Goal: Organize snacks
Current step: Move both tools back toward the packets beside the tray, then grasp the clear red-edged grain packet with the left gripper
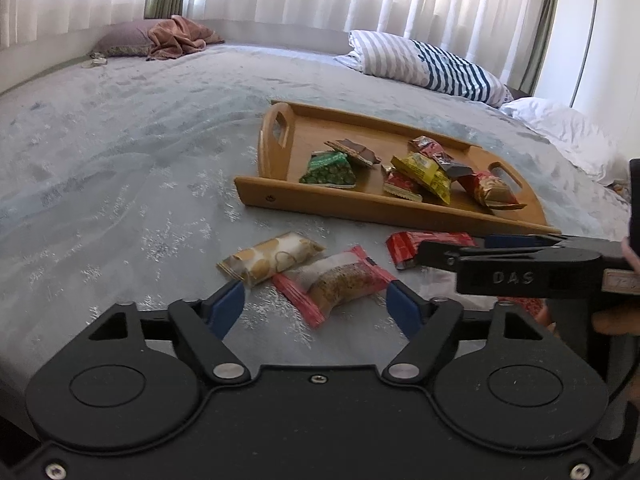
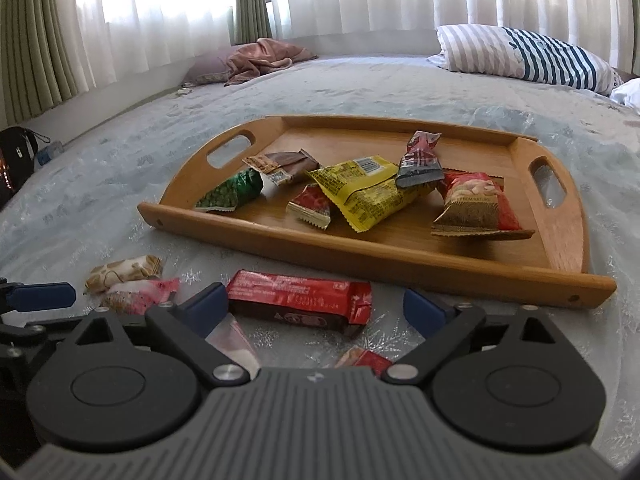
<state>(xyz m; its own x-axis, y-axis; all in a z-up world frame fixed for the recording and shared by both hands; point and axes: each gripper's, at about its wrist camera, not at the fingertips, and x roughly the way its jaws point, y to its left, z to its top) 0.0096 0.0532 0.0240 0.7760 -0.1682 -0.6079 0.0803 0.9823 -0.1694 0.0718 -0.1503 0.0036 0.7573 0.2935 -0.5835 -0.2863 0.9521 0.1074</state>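
A wooden tray (image 1: pixel 360 208) (image 2: pixel 360 266) lies on the bed and holds several snack packs, among them a green one (image 2: pixel 230 194) and a yellow one (image 2: pixel 366 196). In front of it, on the bedspread, lie a beige cookie pack (image 1: pixel 272 258), a pink-wrapped bar (image 1: pixel 340 282) and a red chocolate bar (image 2: pixel 300 300). My left gripper (image 1: pixel 316 302) is open, and the pink bar lies between its blue pads without being pressed. My right gripper (image 2: pixel 316 304) is open wide, straddling the red bar. It reaches in from the right in the left wrist view.
Another small red pack (image 2: pixel 366 360) lies under the right gripper. A striped pillow (image 2: pixel 528 54) and a white pillow (image 1: pixel 560 128) sit at the far right of the bed, and a crumpled brown cloth (image 1: pixel 178 36) at the far left. Curtains hang behind.
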